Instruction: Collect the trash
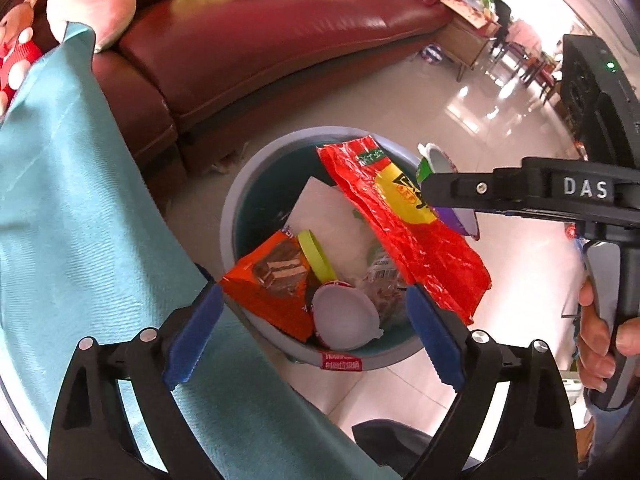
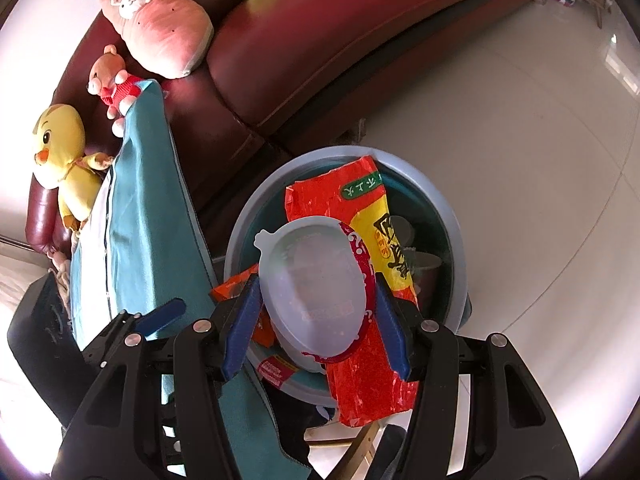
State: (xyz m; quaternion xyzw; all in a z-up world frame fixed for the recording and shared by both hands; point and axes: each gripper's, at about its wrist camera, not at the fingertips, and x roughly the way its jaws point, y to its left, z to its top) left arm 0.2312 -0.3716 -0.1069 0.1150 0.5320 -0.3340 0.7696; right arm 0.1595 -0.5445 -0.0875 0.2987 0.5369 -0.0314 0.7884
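Note:
A grey-rimmed bin [image 1: 240, 184] [image 2: 456, 240] stands on the floor by the sofa. It holds an orange snack wrapper [image 1: 272, 280], a yellow-green lid [image 1: 316, 256], white paper [image 1: 332, 216] and a lidded cup [image 1: 344, 316]. A long red wrapper [image 1: 420, 240] [image 2: 360, 200] lies across its rim. My left gripper [image 1: 314, 290] hangs open above the bin with nothing between its blue pads. My right gripper [image 2: 317, 280] [image 1: 430, 188] is over the bin's right side. It is shut on another cup [image 2: 312, 280] [image 1: 460, 216] with a translucent lid.
A dark red sofa [image 1: 280, 32] [image 2: 320, 40] with plush toys [image 2: 160, 36] runs behind the bin. A teal cloth [image 1: 80, 200] [image 2: 148, 200] hangs at the left, close to the bin. Glossy tiled floor [image 2: 520, 160] lies to the right. A hand [image 1: 600, 340] grips the right gripper's handle.

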